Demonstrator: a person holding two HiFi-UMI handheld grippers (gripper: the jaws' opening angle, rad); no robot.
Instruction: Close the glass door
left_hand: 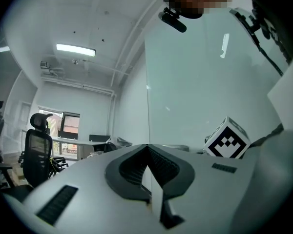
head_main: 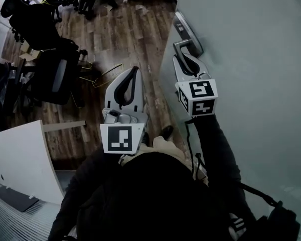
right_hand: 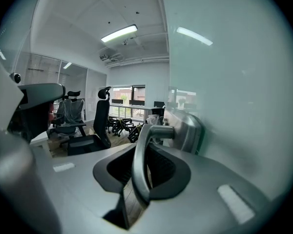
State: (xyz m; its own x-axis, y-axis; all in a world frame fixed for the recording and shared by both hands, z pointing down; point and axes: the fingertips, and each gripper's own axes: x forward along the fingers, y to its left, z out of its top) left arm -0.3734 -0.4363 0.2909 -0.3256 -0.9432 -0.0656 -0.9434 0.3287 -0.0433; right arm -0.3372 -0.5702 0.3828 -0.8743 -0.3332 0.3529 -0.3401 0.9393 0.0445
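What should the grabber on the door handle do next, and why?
Probably swing the glass door shut by its handle. The right gripper is closed around that handle, so the hold looks ready. The left gripper is shut and empty, so it can't help.

The glass door (head_main: 261, 59) is a pale, milky grey-green, and its door handle (right_hand: 142, 152) is brushed silver. The left hand-held gripper (head_main: 135, 70) and the right hand-held gripper (head_main: 179, 60) are light grey with black ribbed pads (left_hand: 161, 165). Each marker cube (head_main: 122, 138) is white with black square patterns. The floor (head_main: 135, 34) is brown wood plank, streaked lighter and darker. The office chairs (head_main: 42, 26) are black, as is the person's sleeve (head_main: 216, 144).
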